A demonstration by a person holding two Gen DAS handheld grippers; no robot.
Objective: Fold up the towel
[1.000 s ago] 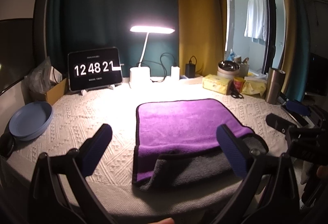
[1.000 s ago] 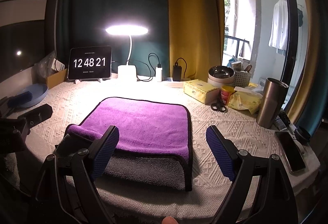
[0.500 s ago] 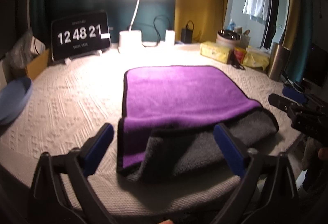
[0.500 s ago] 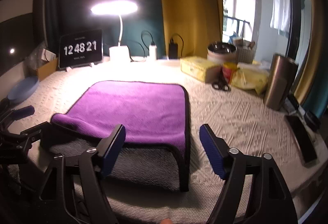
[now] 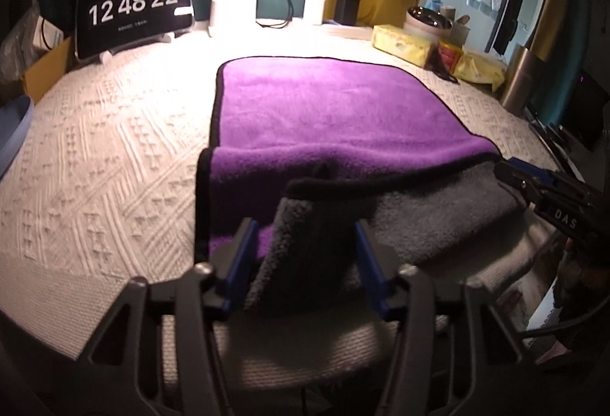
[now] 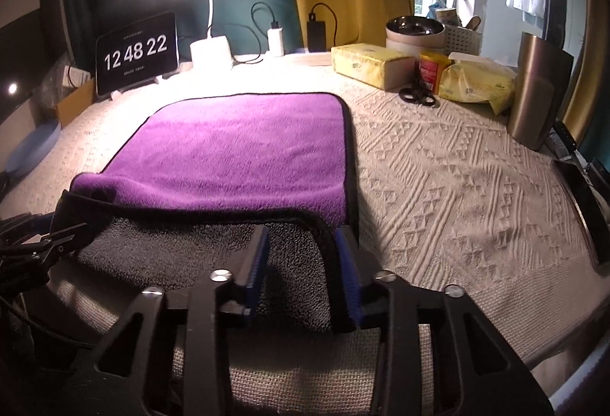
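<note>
A purple towel [image 5: 324, 103] with a grey underside and black trim lies flat on the white textured tablecloth [image 5: 106, 157]; its near edge is turned up, grey side showing. It also shows in the right wrist view [image 6: 244, 149]. My left gripper [image 5: 305, 256] has its blue fingers half closed around the raised near-left part of the grey edge. My right gripper [image 6: 301, 263] has its fingers closing around the near-right corner of the grey edge. Each gripper shows at the side of the other's view.
A clock tablet [image 5: 133, 8], a lit desk lamp [image 6: 209, 46] and chargers stand at the back. Yellow tissue packs [image 6: 370, 65], scissors [image 6: 417, 96], a bowl and a metal tumbler [image 6: 537, 92] are at the right. A blue plate [image 5: 11, 134] is at the left.
Both grippers moved forward and down onto the towel's near edge and their fingers narrowed from wide open to around the fabric. The clock went from 12 48 21 to 12 48 22.
</note>
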